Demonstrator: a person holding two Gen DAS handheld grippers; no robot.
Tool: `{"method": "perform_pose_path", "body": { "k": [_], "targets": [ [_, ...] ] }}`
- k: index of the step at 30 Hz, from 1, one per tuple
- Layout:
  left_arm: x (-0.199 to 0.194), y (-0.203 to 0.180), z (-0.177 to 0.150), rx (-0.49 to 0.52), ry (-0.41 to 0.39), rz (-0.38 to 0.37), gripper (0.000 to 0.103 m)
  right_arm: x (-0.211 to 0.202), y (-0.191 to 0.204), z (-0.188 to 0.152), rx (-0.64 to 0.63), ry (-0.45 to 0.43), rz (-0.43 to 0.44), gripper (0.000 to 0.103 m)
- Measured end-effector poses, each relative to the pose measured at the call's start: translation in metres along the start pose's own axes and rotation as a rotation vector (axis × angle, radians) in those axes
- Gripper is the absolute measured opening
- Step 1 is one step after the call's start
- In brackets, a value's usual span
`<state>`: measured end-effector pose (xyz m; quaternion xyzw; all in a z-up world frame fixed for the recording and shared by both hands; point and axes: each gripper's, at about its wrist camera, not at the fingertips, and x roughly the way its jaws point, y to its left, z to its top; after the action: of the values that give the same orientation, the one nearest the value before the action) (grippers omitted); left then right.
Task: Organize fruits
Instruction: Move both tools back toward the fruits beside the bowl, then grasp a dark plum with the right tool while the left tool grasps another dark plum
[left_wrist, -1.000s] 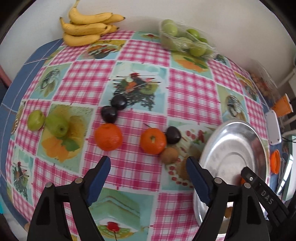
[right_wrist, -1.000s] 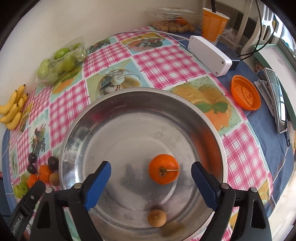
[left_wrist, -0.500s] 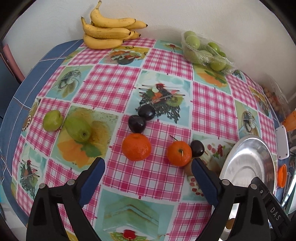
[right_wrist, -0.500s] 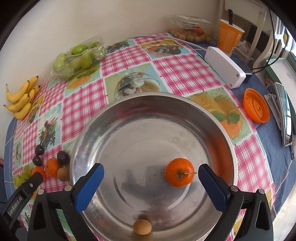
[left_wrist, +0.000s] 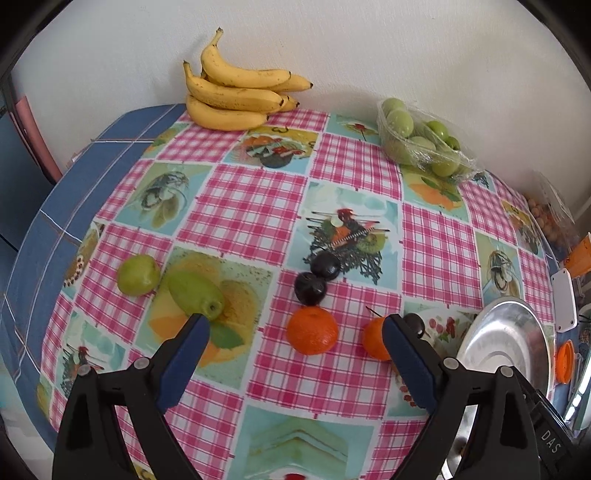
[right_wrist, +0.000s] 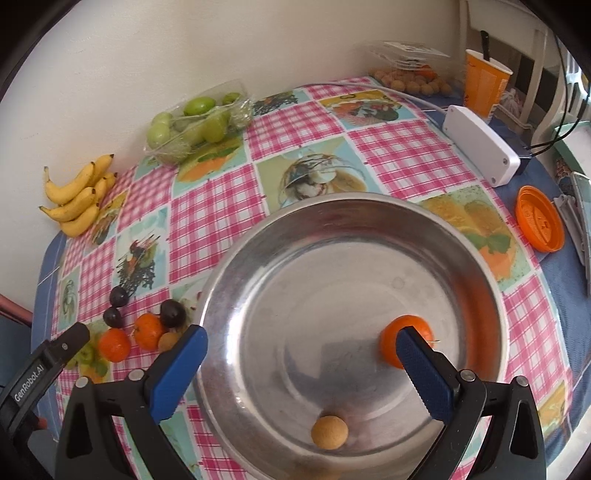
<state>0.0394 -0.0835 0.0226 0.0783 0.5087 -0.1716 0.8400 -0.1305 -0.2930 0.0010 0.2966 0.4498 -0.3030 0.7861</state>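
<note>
My left gripper (left_wrist: 295, 325) hangs open and empty above the checked tablecloth. An orange (left_wrist: 312, 335) lies below the gap. A second orange (left_wrist: 373, 338) and a dark plum (left_wrist: 415, 323) are partly hidden by the right finger. Two more plums (left_wrist: 310, 288) lie behind, and two green fruits (left_wrist: 195, 290) lie to the left. My right gripper (right_wrist: 301, 334) is open over the steel bowl (right_wrist: 295, 214). The bowl holds an orange (right_wrist: 389, 341), partly behind the right finger, and a small tan fruit (right_wrist: 328, 432).
Bananas (left_wrist: 236, 96) and a wrapped tray of green fruit (left_wrist: 421, 144) sit by the back wall. Right of the bowl are a white box (right_wrist: 480, 146), an orange lid (right_wrist: 539, 223), an orange cup (right_wrist: 484, 83) and cables. The table's edge runs along the left.
Both grippers' jaws opened wider. The left gripper drew back and rose, so more of the table's left side shows. The right gripper shifted, and the bowl's orange now sits behind its right finger.
</note>
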Motion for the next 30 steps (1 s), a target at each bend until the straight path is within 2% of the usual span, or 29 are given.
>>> {"method": "perform_pose_path", "body": {
  "k": [14, 20, 24, 30],
  "targets": [
    [0.003, 0.054, 0.019, -0.078, -0.02, -0.006, 0.095, -0.009, 0.052, 0.001, -0.084, -0.061, 0.119, 0.103],
    [0.006, 0.067, 0.027, -0.054, -0.034, 0.013, 0.095, -0.008, 0.086, 0.003, -0.175, -0.089, 0.087, 0.103],
    [0.012, 0.072, 0.034, -0.068, -0.019, -0.028, 0.095, 0.001, 0.102, 0.005, -0.195, -0.076, 0.108, 0.103],
    [0.023, 0.06, 0.043, -0.027, 0.022, -0.075, 0.095, 0.014, 0.119, 0.015, -0.172, -0.047, 0.16, 0.1]
  ]
}}
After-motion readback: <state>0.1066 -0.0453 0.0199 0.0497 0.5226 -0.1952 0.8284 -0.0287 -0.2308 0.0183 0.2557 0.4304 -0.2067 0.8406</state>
